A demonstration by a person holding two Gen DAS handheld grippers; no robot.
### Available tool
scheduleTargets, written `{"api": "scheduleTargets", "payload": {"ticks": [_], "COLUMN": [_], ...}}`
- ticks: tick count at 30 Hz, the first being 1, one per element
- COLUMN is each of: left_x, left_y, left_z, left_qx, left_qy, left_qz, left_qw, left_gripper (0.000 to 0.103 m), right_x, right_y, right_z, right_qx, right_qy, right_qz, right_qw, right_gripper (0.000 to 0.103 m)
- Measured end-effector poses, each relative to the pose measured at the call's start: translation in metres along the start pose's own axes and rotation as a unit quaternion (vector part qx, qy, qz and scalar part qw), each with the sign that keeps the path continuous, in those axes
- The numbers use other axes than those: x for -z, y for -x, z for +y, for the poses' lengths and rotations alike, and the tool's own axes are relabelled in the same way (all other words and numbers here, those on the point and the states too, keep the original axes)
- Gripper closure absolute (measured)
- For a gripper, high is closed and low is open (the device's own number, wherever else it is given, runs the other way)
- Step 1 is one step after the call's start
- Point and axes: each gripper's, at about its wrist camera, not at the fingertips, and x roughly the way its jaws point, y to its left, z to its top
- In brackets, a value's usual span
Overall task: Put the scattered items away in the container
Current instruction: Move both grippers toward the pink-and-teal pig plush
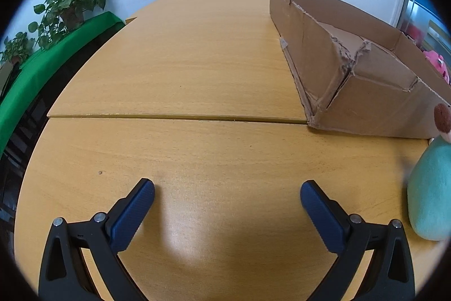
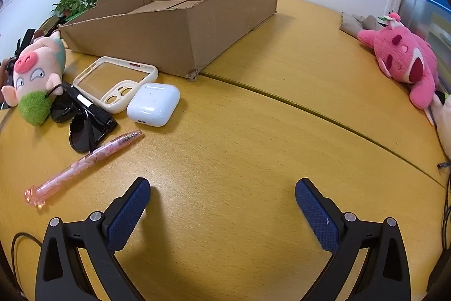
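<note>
An open cardboard box [image 2: 174,27] stands on the wooden table [image 2: 253,131]; it also shows in the left wrist view [image 1: 366,81]. In front of it lie a white earbud case [image 2: 153,104], a cream phone case [image 2: 112,81], black sunglasses [image 2: 81,120], a pink pen [image 2: 84,162] and a pig plush [image 2: 36,72]. The plush's teal back shows in the left wrist view [image 1: 431,193]. My right gripper [image 2: 222,188] is open and empty, right of the pen. My left gripper [image 1: 227,188] is open and empty over bare table, left of the plush.
A pink plush [image 2: 403,58] lies at the table's right edge beside grey cloth [image 2: 355,21]. Potted plants [image 1: 70,7] and a green cloth [image 1: 42,69] stand beyond the table's left edge. A cable [image 2: 22,241] lies at the near left. A seam [image 1: 180,117] crosses the table.
</note>
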Motion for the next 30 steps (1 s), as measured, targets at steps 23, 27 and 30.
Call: {"api": "scheduleTargets", "payload": {"ticks": [23,27,30], "left_x": [-0.005,-0.007,-0.009], "left_y": [0.079,0.081,0.082], "left_z": [-0.158,-0.163,-0.161], "left_qx": [0.251,0.251,0.253], "left_qy": [-0.063,-0.076,-0.079], "left_qz": [-0.044,-0.039,-0.032], "left_qw": [0.9649,0.9643,0.9638], "left_gripper": [0.0,0.002,0.006], "right_x": [-0.059,-0.062,-0.068], "right_y": [0.091,0.072,0.059], "right_z": [0.132,0.181,0.214], "right_qx": [-0.035,-0.09,-0.123], "right_qy": [0.043,0.057,0.071], "right_qz": [-0.162,-0.153,-0.145], "right_qw": [0.985,0.983,0.979], "right_gripper": [0.0,0.0,0.0]}}
